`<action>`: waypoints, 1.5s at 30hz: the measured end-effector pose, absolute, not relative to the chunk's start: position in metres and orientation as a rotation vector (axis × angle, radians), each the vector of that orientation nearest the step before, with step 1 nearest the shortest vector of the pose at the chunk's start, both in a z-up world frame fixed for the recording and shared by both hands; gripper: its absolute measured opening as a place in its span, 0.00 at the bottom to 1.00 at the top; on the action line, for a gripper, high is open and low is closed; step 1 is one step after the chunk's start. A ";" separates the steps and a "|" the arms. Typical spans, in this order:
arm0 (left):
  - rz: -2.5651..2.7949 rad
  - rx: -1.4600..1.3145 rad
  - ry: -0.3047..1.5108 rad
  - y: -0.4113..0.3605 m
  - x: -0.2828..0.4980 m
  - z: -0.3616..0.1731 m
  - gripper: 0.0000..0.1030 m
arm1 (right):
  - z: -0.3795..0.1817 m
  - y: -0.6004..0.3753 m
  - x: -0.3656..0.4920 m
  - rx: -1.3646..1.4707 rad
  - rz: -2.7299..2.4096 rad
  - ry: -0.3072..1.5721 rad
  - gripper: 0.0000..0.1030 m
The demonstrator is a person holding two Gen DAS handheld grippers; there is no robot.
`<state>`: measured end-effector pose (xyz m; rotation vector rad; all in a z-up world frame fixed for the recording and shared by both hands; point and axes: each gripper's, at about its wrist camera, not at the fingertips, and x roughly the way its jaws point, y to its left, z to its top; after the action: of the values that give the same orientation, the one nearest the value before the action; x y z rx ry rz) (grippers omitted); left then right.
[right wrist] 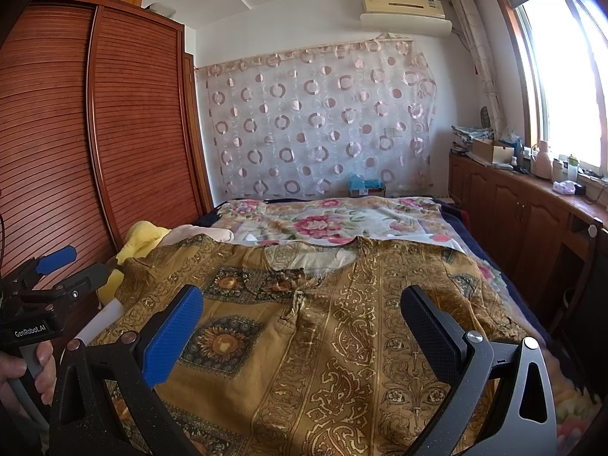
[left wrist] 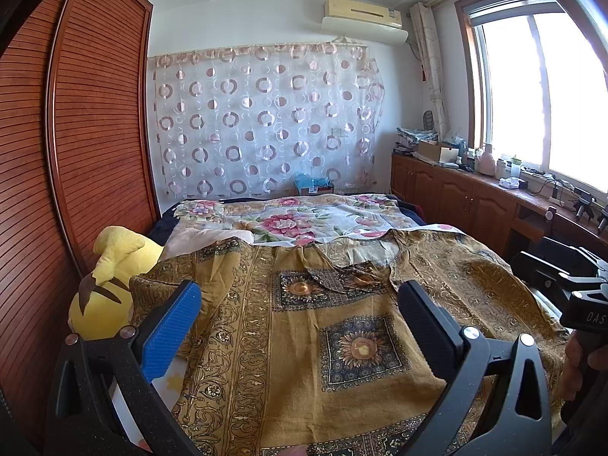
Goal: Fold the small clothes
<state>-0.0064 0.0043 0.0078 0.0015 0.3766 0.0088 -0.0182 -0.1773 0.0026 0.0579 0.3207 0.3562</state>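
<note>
Your left tool and right tool both hung spread wide, gripping nothing. The ochre patterned garment lay flat on the bed, neckline away from you. It looked light and limp, likely to slide; a sleeve edge or hem corner seemed your best hold.

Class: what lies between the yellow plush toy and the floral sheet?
A pale pink cloth lies between yellow plush toy and floral sheet, in both views.
</note>
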 end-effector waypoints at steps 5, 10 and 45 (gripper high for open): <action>0.008 0.002 0.376 0.004 -0.006 0.007 1.00 | 0.002 -0.177 -0.018 0.057 0.356 0.321 1.00; 0.009 0.003 0.376 0.004 -0.007 0.008 1.00 | 0.003 -0.177 -0.019 0.058 0.356 0.318 1.00; 0.029 -0.018 0.486 0.053 0.006 -0.025 1.00 | -0.013 -0.162 0.005 0.024 0.423 0.402 1.00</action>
<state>0.0056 0.0528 -0.0245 -0.0183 0.4863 0.0295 0.0053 -0.1616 -0.0126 0.0237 0.4019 0.4228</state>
